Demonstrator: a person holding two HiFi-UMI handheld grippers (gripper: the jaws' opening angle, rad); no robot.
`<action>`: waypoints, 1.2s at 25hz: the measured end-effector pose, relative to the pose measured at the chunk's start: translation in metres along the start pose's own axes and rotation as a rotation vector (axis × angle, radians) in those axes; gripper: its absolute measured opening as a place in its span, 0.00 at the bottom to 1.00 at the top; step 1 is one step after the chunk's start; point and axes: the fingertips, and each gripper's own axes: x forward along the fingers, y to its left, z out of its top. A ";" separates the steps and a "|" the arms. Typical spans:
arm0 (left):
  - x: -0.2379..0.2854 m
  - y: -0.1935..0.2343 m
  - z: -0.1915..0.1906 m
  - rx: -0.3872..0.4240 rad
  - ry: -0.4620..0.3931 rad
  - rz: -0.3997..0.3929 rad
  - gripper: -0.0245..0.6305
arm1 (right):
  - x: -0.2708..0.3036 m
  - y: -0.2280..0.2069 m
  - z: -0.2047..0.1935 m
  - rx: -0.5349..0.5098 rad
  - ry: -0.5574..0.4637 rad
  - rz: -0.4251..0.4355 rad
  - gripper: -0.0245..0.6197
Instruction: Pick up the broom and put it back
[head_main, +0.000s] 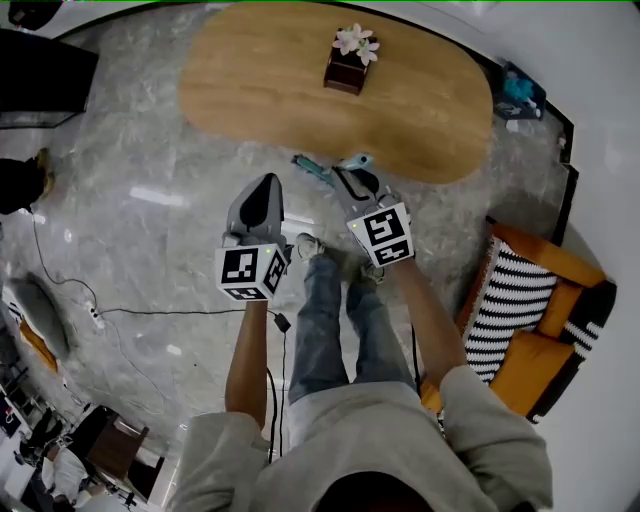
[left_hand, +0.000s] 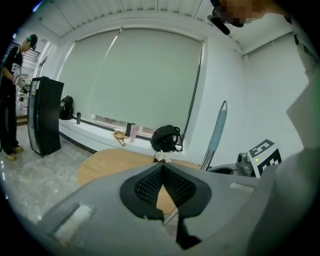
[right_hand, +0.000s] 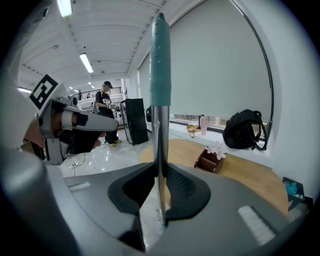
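The right gripper (right_hand: 160, 172) had its jaws drawn in narrow around the metal shaft of the broom (right_hand: 160, 75). It held the broom upright below the teal grip, and the pole rose straight out of the jaws. The left gripper (left_hand: 162, 172) hung just beside it, jaws together with nothing between them. The head view showed both grippers held out in front of the person's legs over the marble floor, near the edge of the oval wooden table (head_main: 260, 90).

The pick-up looked done, so the carry and the set-down were likely what remained. The frames did not show where the broom belonged.

The hold was on a smooth, thin pole gripped low, so the top could swing. Keeping the shaft vertical and moving steadily would stop it pivoting in the pads. The free left gripper could close higher on the shaft to steady it. The broom's end should be kept clear of the table edge and of the flower box (head_main: 350, 62) standing on it. The jaws should open only once the broom leaned securely.
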 end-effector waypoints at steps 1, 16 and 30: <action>0.005 -0.016 -0.001 0.007 0.002 -0.010 0.04 | -0.012 -0.009 -0.004 0.003 -0.003 -0.004 0.15; 0.033 -0.165 -0.026 0.088 0.042 -0.134 0.04 | -0.127 -0.083 -0.065 0.073 -0.015 -0.067 0.15; 0.029 -0.165 -0.076 0.059 0.128 -0.198 0.04 | -0.123 -0.085 -0.107 0.076 0.043 -0.073 0.15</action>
